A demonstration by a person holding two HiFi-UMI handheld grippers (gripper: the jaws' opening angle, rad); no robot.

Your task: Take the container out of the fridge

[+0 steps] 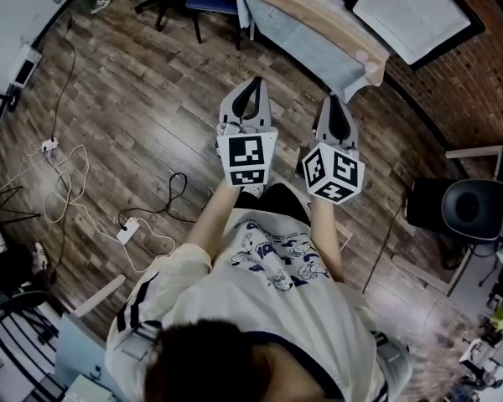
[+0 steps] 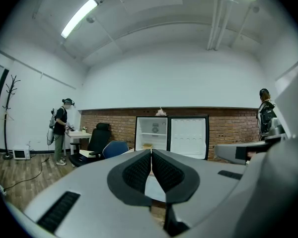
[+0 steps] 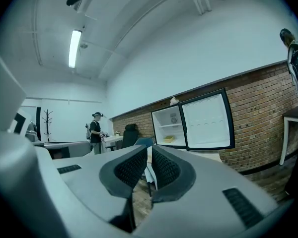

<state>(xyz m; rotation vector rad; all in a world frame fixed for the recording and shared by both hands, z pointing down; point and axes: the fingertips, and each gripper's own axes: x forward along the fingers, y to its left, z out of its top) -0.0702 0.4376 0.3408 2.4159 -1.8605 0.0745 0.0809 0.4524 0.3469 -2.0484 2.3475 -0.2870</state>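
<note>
A small fridge (image 2: pixel 153 135) stands far off against the brick wall, with its door (image 2: pixel 188 137) swung wide open to the right. A small yellow container (image 2: pixel 147 146) sits low inside it, and the right gripper view shows the same container (image 3: pixel 168 139) in the fridge (image 3: pixel 170 127). My left gripper (image 2: pixel 151 156) is shut with nothing between its pads. My right gripper (image 3: pixel 149 156) is shut and empty too. In the head view the left gripper (image 1: pixel 253 86) and right gripper (image 1: pixel 335 103) are side by side at chest height over the wooden floor, far from the fridge.
A table with a pale cloth (image 1: pixel 306 19) lies just ahead of the grippers. A blue chair (image 2: pixel 114 148) and a black office chair (image 2: pixel 98 139) stand at the left, near a person (image 2: pixel 59 130) at a white table. Cables and a power strip (image 1: pixel 127 229) trail over the floor. A black chair (image 1: pixel 474 208) is at my right.
</note>
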